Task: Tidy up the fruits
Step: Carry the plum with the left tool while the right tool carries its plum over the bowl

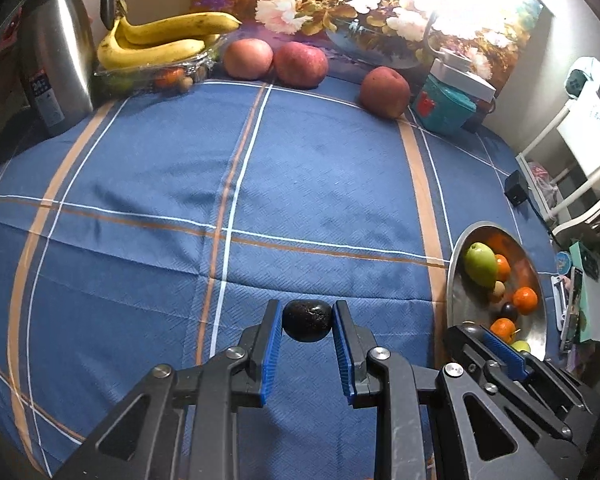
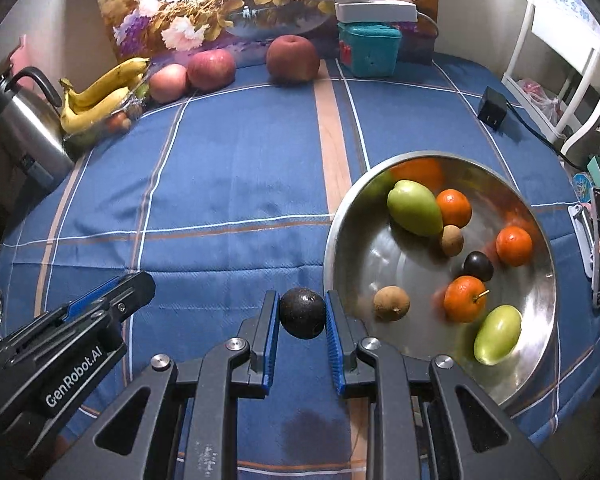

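The left gripper [image 1: 306, 322] squeezes a dark round fruit [image 1: 307, 320], and the right gripper [image 2: 302, 316] squeezes another [image 2: 302, 318] (both held up), probably going into the metal bowl [image 2: 380, 256] nearby.

Left gripper [image 1: 307, 320] jaws squeeze a small dark fruit [image 1: 307, 321], held above the blue cloth on the table [image 1: 260, 168]. Right of the jaws sits a metal bowl [image 1: 456, 280] w/ oranges & green fruit. Just below the bowl, the right gripper [image 1: 512, 356]. Far past the jaws: 3 red apples [image 1: 300, 65], bananas [image 1: 160, 42] & a steel kettle [image 1: 56, 64] at far left.
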